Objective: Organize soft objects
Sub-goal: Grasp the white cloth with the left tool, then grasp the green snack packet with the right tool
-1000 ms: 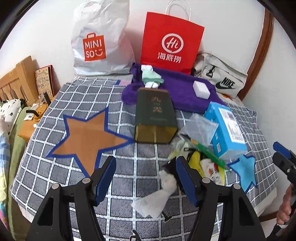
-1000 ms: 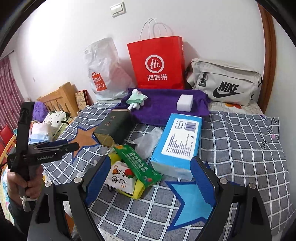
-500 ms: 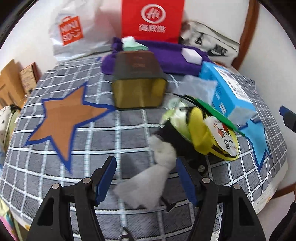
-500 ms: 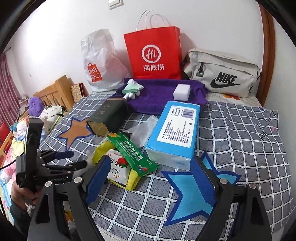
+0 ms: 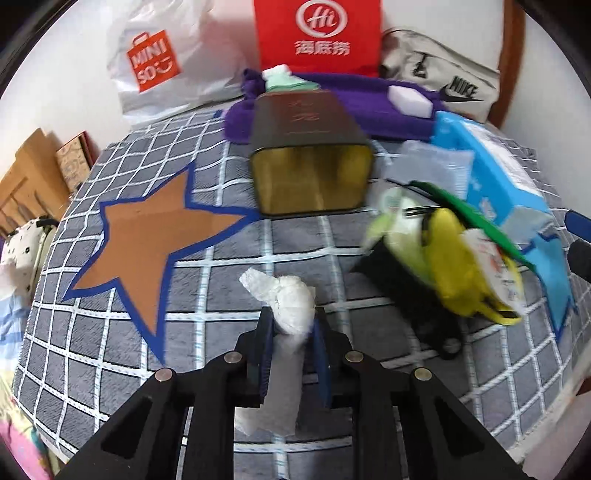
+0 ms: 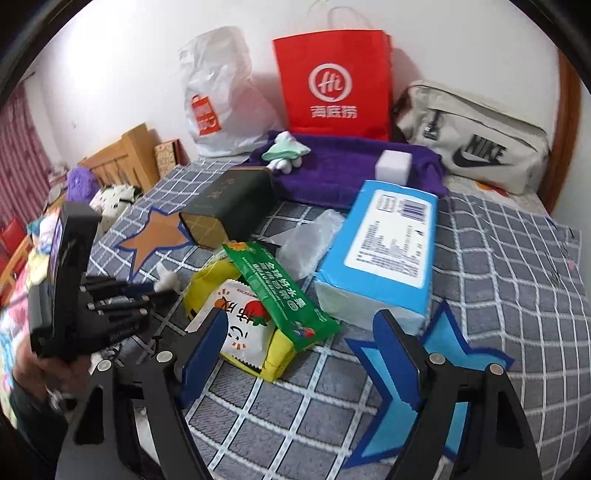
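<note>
While motion blur smears the right side of the left wrist view, the snack packets (image 5: 461, 266) there read only as yellow, white and green shapes, and the dark thing under them is hard to name. Same view: the red paper bag (image 5: 319, 33) is cut off at the top edge and the grey Nike bag (image 5: 450, 79) is partly hidden at upper right. A blue tip at the far right edge is probably the right gripper, too cropped to be sure.

Low centre of that frame, the left gripper (image 5: 291, 328) is closing on the crumpled white tissue (image 5: 291, 299); the blue pads press its middle. The wad looks wrinkled and bunched above the pads, with a twisted tail toward upper left and a flat sheet hanging below between the jaws. It sits just over the grey checked blanket (image 5: 110, 332), below the dark green tin (image 5: 310, 162) and right of the brown star patch (image 5: 147, 236).

Right wrist view: the right gripper (image 6: 303, 347) at bottom centre has jaws wide but closing, nothing pressed between them; the yellow and green packets lie just beyond the left pad, the blue tissue pack (image 6: 384, 251) behind. At left, the other gripper is blurred, with only a bit of the tissue showing at its tips.
</note>
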`<state>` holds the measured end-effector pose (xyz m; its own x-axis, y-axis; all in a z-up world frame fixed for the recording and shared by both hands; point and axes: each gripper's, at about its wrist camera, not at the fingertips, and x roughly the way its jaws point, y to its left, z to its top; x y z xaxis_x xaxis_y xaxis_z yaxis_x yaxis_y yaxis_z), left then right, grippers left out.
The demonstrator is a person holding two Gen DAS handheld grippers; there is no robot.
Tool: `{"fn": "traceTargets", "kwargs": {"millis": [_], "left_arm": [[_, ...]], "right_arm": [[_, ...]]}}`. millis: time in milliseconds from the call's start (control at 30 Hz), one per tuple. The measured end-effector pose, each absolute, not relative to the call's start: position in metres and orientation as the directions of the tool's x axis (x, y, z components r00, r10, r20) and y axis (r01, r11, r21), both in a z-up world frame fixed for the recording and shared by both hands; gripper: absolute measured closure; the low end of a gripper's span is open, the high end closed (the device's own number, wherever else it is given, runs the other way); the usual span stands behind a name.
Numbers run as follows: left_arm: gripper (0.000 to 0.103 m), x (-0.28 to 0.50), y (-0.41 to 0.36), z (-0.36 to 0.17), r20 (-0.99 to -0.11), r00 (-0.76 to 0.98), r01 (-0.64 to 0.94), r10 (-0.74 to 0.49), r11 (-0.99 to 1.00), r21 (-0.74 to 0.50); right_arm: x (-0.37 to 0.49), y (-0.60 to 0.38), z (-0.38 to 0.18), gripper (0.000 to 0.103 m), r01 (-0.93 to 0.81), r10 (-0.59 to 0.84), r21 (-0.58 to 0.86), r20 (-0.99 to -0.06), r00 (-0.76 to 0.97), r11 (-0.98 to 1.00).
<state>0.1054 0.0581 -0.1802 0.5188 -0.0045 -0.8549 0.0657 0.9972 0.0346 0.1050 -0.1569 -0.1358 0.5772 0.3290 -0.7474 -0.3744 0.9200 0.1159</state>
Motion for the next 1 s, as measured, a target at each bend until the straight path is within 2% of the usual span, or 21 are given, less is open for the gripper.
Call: {"fn": "traceTargets", "kwargs": {"millis": [67, 300, 400, 433, 467, 500, 533, 700, 867, 1000], "left_arm": [[0.082, 0.106, 0.062, -0.181, -0.851, 0.525, 0.055, -0.025, 0.998, 0.004], [0.081, 0.109, 0.062, -0.182, -0.845, 0.534, 0.053, -0.031, 0.999, -0.003], [0.081, 0.109, 0.062, -0.182, -0.844, 0.535, 0.057, -0.034, 0.998, -0.004], [0.081, 0.109, 0.063, -0.182, -0.844, 0.536, 0.056, -0.036, 0.998, -0.007], [0.081, 0.109, 0.063, -0.182, -0.843, 0.536, 0.056, -0.038, 0.998, -0.009], [0.081, 0.109, 0.063, -0.182, -0.843, 0.536, 0.056, -0.039, 0.998, -0.010], [0.081, 0.109, 0.064, -0.182, -0.842, 0.537, 0.055, -0.040, 0.998, -0.012], [0.081, 0.109, 0.065, -0.182, -0.841, 0.539, 0.048, -0.044, 0.999, -0.021], [0.083, 0.106, 0.066, -0.180, -0.844, 0.535, 0.038, -0.049, 0.999, -0.034], [0.083, 0.101, 0.066, -0.179, -0.846, 0.532, 0.027, -0.032, 0.999, -0.022]], "right_arm": [[0.111, -0.152, -0.143, 0.034, -0.389, 0.331, 0.111, -0.758, 0.562, 0.914], [0.124, -0.136, -0.166, 0.036, -0.424, 0.302, 0.065, -0.798, 0.522, 0.903], [0.131, -0.137, -0.174, 0.043, -0.416, 0.309, 0.085, -0.804, 0.508, 0.906], [0.133, -0.138, -0.175, 0.051, -0.414, 0.325, 0.108, -0.803, 0.500, 0.904], [0.134, -0.139, -0.176, 0.071, -0.416, 0.336, 0.121, -0.801, 0.495, 0.901], [0.135, -0.139, -0.176, 0.084, -0.418, 0.340, 0.127, -0.804, 0.487, 0.900], [0.135, -0.139, -0.177, 0.089, -0.417, 0.328, 0.118, -0.814, 0.479, 0.901], [0.127, -0.144, -0.165, 0.093, -0.420, 0.352, 0.136, -0.795, 0.494, 0.897], [0.111, -0.157, -0.144, 0.094, -0.425, 0.412, 0.204, -0.771, 0.485, 0.882], [0.090, -0.166, -0.135, 0.094, -0.429, 0.405, 0.192, -0.772, 0.489, 0.883]]}}
